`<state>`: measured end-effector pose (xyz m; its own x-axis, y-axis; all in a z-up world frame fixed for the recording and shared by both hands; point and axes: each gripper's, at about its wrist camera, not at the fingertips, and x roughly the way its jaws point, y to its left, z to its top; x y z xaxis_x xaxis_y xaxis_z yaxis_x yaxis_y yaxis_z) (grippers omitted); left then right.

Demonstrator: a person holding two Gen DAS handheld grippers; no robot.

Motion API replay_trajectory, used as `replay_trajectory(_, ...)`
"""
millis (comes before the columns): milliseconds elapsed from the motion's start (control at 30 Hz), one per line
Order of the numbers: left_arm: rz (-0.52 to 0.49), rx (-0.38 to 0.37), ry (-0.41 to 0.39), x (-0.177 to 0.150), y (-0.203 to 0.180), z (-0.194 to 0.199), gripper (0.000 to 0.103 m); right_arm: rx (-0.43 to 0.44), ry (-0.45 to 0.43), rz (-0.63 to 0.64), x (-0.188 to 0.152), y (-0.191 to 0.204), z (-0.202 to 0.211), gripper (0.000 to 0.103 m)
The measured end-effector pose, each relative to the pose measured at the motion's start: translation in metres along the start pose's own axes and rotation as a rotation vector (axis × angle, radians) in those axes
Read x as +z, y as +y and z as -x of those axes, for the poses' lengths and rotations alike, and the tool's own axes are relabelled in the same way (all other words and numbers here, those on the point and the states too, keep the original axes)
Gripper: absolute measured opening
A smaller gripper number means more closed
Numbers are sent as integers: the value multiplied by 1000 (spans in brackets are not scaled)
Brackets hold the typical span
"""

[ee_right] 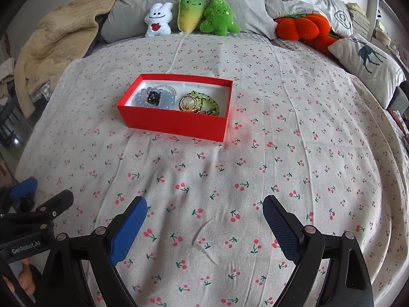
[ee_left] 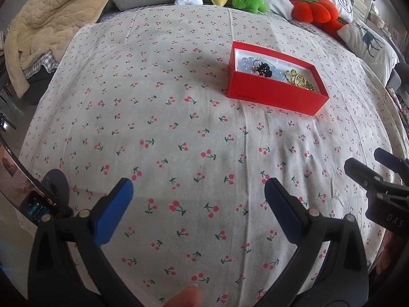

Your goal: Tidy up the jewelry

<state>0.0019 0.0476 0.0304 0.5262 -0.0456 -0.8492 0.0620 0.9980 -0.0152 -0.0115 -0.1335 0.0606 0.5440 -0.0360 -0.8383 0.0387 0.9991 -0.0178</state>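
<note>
While both grippers (ee_left: 199,199) (ee_right: 204,220) gape empty, the red box (ee_right: 176,125) of jewelry (ee_right: 194,102) lies well ahead.

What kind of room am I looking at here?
Most likely a bedroom: the red box of jewelry sits on a bed under a cherry-print sheet, with pillows and plush toys lined up at its head.

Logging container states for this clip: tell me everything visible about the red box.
The red box is a shallow, lidless rectangular carton, seemingly cardboard, with a white lining and faint lettering on its long side. It lies flat on the cherry-print sheet, angled slightly to both views. Inside are a pale blue bead bracelet with a black piece on it, a thin pearl-like strand behind, and gold rings over green pieces. Neither gripper touches it.
</note>
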Motion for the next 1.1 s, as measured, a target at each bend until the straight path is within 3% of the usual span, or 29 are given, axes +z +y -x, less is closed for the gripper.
replay_trajectory(533, -21, 7, 33, -4, -3, -18, 102, 10, 44, -7, 0, 6, -20, 93)
replay_trajectory(1100, -41, 23, 13, -5, -15, -15, 102, -19, 41, -46, -6, 3, -21, 93)
